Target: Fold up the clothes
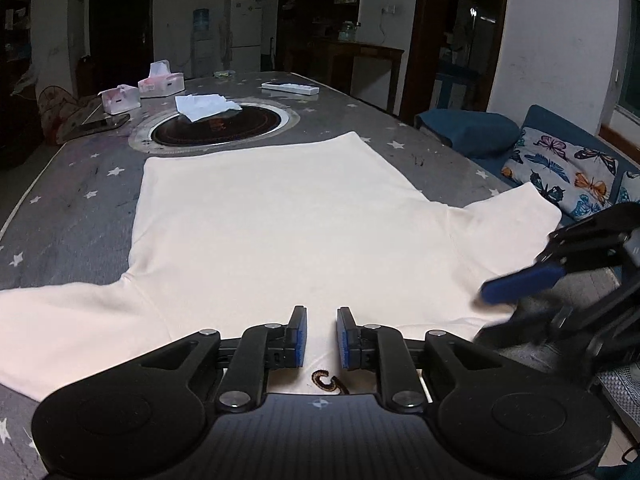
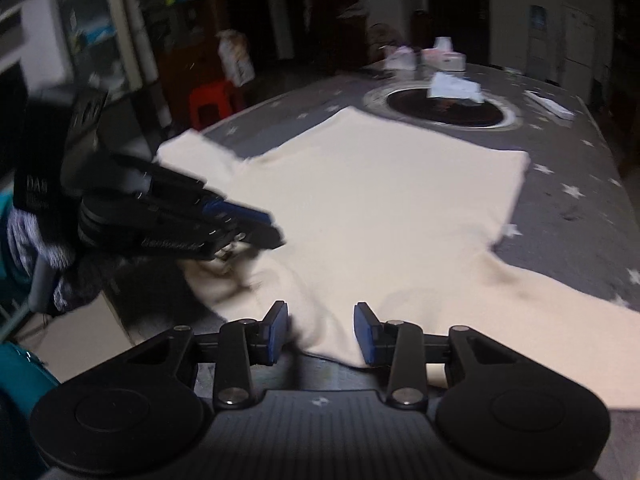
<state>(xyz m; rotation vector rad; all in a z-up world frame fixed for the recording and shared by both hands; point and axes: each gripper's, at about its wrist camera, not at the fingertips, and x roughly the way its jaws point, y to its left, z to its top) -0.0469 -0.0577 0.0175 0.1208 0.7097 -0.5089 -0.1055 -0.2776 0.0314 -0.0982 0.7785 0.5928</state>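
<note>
Cream T-shirt (image 1: pixel 280 220), spread flat on grey star-print desk (image 1: pixel 80 184), hem at far end, collar end nearest both grippers, sleeves out to either side. Left gripper (image 1: pixel 322 338): fingers apart by a narrow gap, blue pads facing each other, nothing clamped, poised low over the collar area; small dark embroidered mark (image 1: pixel 329 382) on the cloth just beneath and behind the fingertips. Right gripper (image 2: pixel 321 330): fingers set wider, empty, hovering at the near shoulder edge of the shirt; fabric rumpled directly ahead and to its left. Seen from the left wrist, right gripper enters from the right edge, blurred, blue pad low over the right sleeve; contact not determinable. Beyond the left gripper, past the hem: round dark inset hob (image 1: pixel 218 126) with metal ring, crumpled white paper (image 1: pixel 206 106) on its far rim. Further ahead and left: two pink-and-white tissue boxes (image 1: pixel 160 82), dark phone (image 1: pixel 102 125). Ahead and slightly right: white remote control (image 1: pixel 290 88). Far right of the gripper, off the desk: blue sofa with butterfly cushion (image 1: pixel 560 172).
</note>
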